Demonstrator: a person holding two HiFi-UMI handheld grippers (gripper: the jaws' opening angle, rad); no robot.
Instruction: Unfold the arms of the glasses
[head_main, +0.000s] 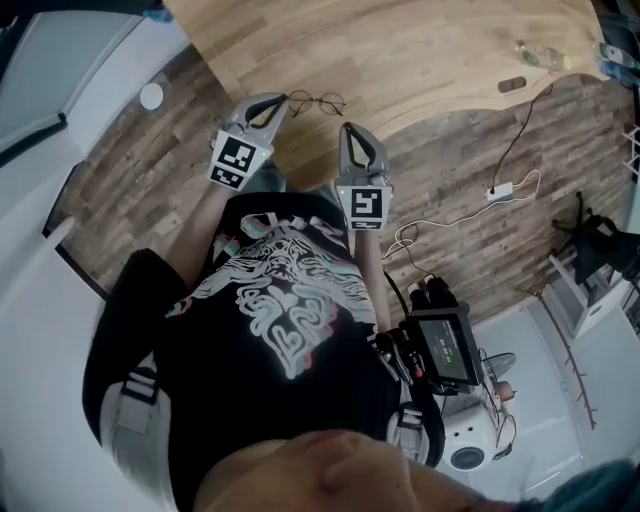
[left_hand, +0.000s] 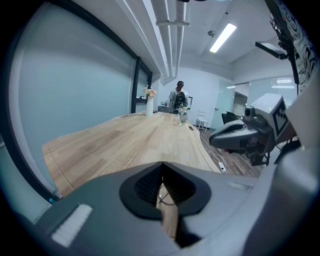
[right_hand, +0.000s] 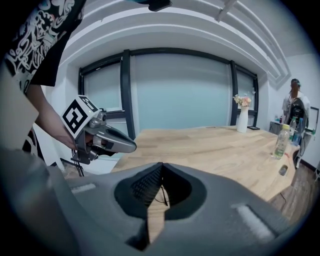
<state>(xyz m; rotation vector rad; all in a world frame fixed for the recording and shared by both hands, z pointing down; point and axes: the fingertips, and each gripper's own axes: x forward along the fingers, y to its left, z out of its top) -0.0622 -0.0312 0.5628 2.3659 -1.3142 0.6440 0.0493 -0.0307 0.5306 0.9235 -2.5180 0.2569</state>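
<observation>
Thin wire-rimmed glasses (head_main: 318, 101) lie on the wooden table (head_main: 420, 50) close to its near edge. My left gripper (head_main: 279, 101) hovers just left of them, jaws shut and empty. My right gripper (head_main: 347, 128) hangs just short of the table edge, below and right of the glasses, also shut with nothing in it. In the left gripper view a bit of the glasses' wire (left_hand: 165, 200) shows through the gap behind the closed jaw tips, and the right gripper (left_hand: 239, 138) is off to the right. The right gripper view shows the wire (right_hand: 162, 198) the same way, with the left gripper (right_hand: 107, 140) at left.
A clear bottle (head_main: 545, 55) and a small dark object (head_main: 511, 85) sit far right on the table. A power strip with cable (head_main: 500, 190) lies on the wood floor. A white vase of flowers (left_hand: 149, 105) and a person (left_hand: 178, 99) are at the table's far end.
</observation>
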